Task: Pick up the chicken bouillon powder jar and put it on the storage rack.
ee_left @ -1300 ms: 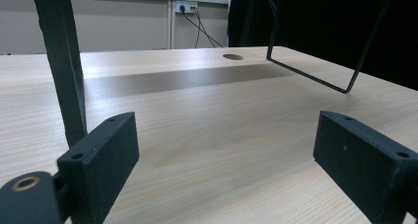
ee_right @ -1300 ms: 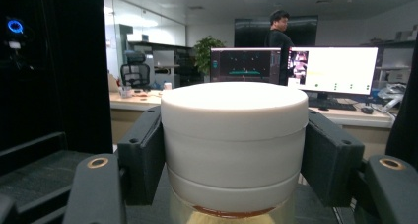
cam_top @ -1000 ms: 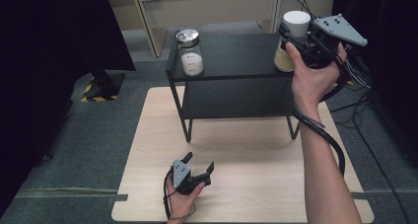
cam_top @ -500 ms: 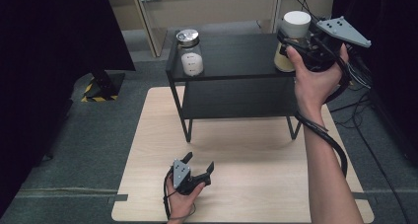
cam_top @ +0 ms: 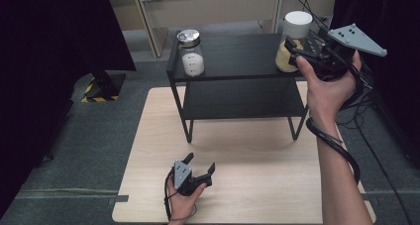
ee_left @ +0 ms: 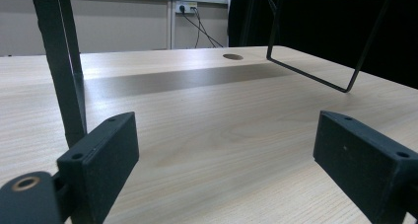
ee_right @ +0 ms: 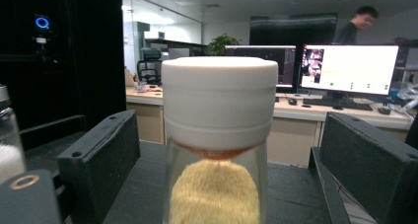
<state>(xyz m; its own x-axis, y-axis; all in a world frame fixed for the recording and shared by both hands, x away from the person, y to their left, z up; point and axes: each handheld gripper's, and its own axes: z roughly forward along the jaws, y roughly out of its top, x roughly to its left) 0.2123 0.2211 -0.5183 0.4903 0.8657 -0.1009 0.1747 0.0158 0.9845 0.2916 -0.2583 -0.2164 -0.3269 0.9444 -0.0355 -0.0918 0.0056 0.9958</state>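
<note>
A glass jar point(cam_top: 293, 42) with a white lid and yellow powder stands at the right end of the black shelf's top point(cam_top: 237, 61). My right gripper point(cam_top: 296, 52) is level with it. Its jaws have just been opening and now stand apart on either side of the jar point(ee_right: 219, 135), with a gap showing on both sides. My left gripper point(cam_top: 200, 163) rests on the wooden table point(cam_top: 277, 185) near the front edge. It is open with nothing between its pads point(ee_left: 106, 150).
A second jar point(cam_top: 190, 52), with a silver lid and white powder, stands at the left end of the shelf top and shows at the left edge of the right gripper view point(ee_right: 7, 145). The shelf's thin legs point(ee_left: 61, 61) stand on the table ahead of my left gripper.
The right gripper's jaws have opened off the yellow-powder jar, and the hand has drawn slightly back to the right. The jar stays on the shelf. The left gripper has not moved.
</note>
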